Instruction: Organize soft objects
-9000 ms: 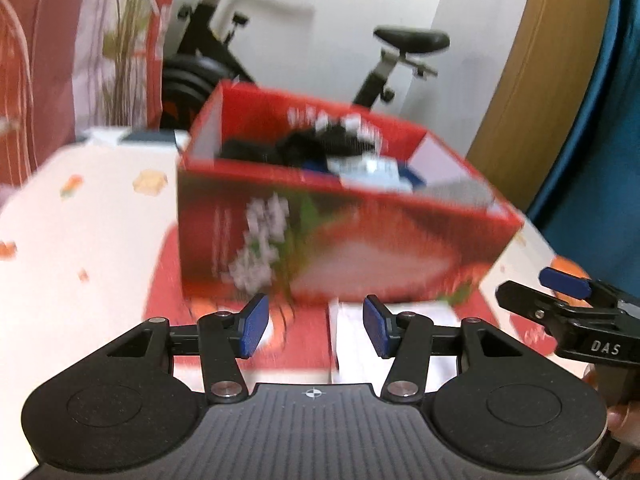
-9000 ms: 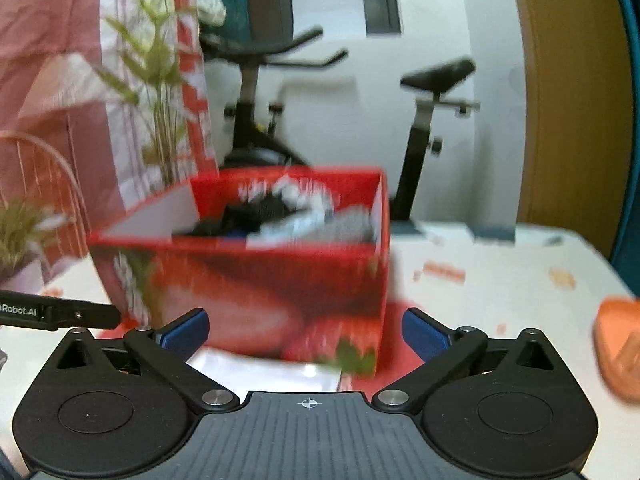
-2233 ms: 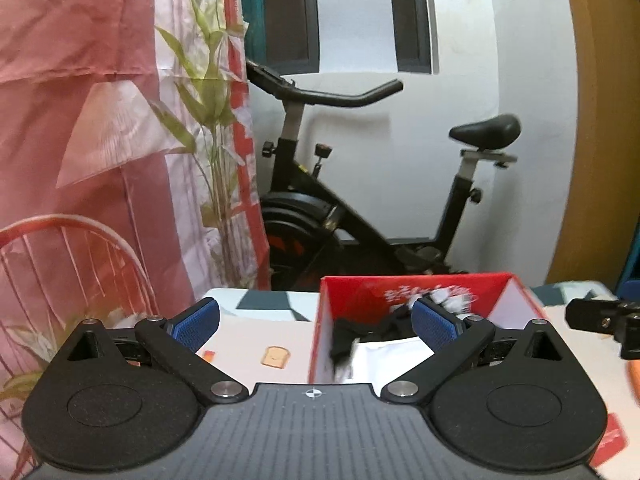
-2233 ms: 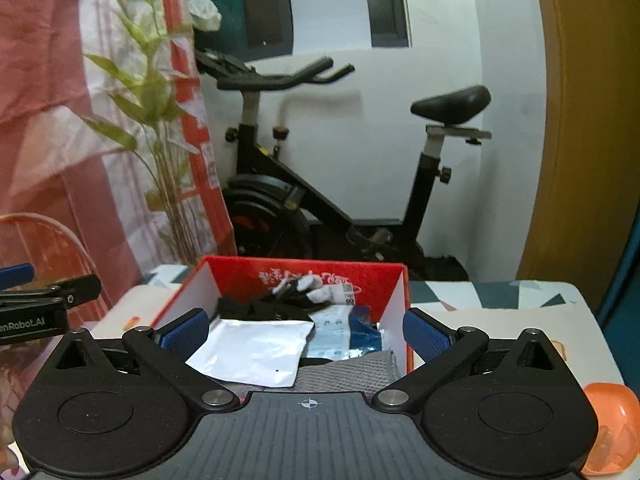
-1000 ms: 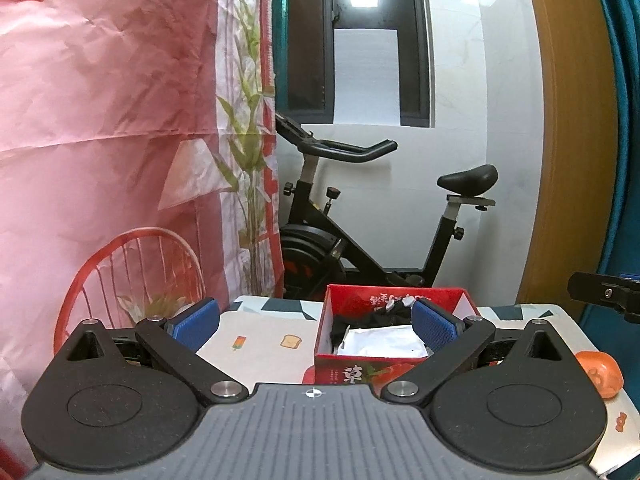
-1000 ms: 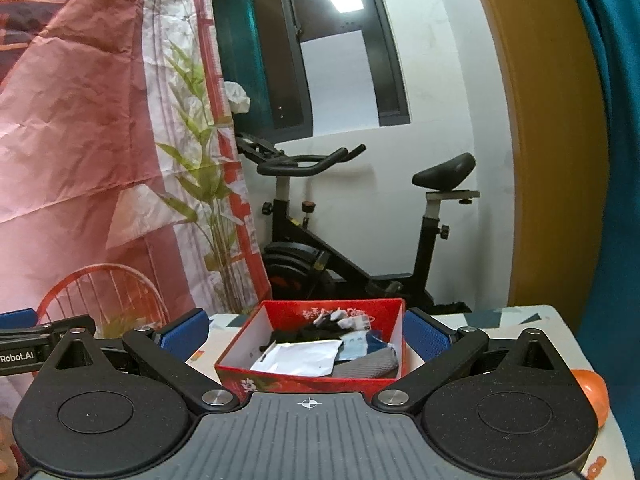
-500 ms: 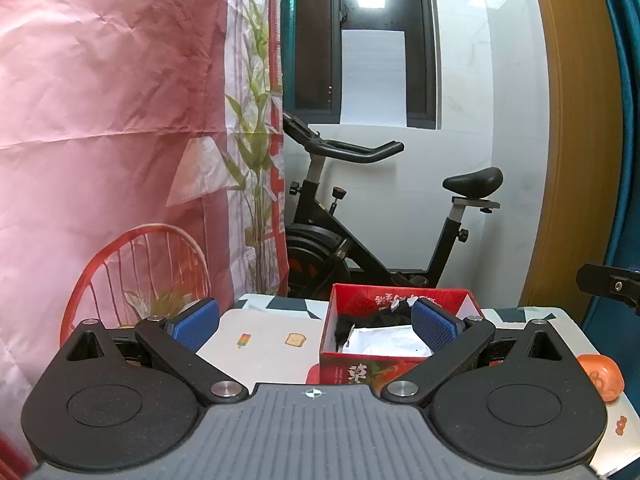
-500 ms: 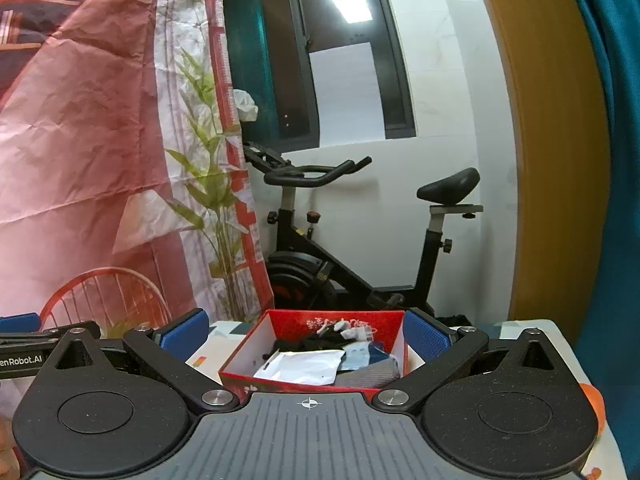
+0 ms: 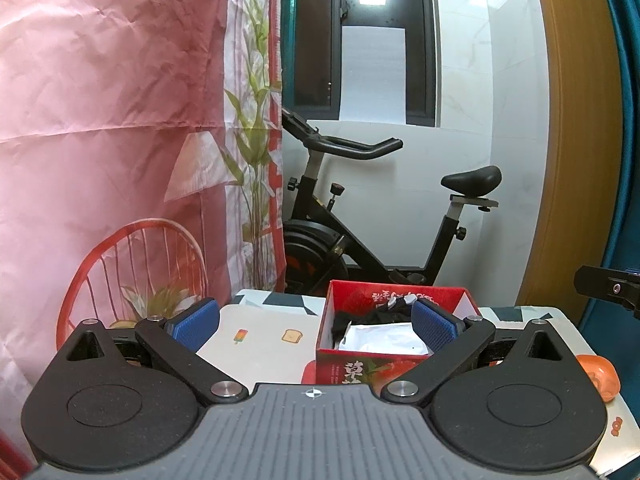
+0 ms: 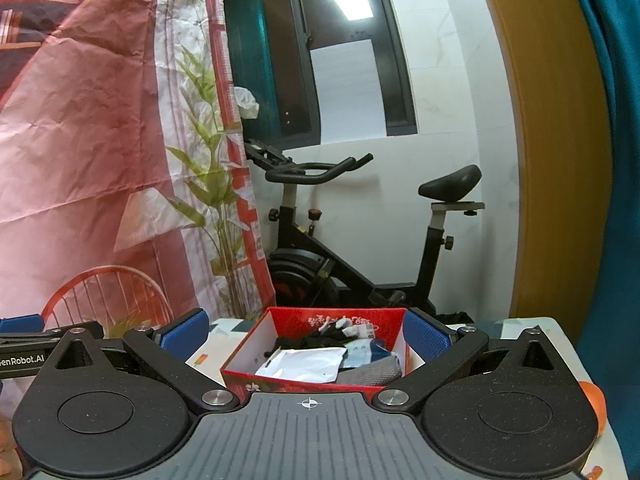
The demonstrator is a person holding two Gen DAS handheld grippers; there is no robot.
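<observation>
A red strawberry-print box (image 9: 362,368) stands on the table and also shows in the right wrist view (image 10: 256,380). It holds a white flat pouch (image 10: 304,366), black cloth (image 10: 308,342), a grey cloth (image 10: 372,374) and small white-and-blue packets (image 10: 360,350). My left gripper (image 9: 314,322) is open and empty, well back from the box. My right gripper (image 10: 306,334) is open and empty, also back from and above the box. Each gripper shows at the edge of the other's view.
The table (image 9: 264,336) has a white cloth with small food prints. An orange object (image 9: 600,376) lies at the right. An exercise bike (image 10: 360,256) stands behind the table. A pink printed backdrop (image 9: 100,140) hangs at the left.
Both grippers have pulled back and up from the box since 9 s ago, and opened wide. In the last second they have barely moved.
</observation>
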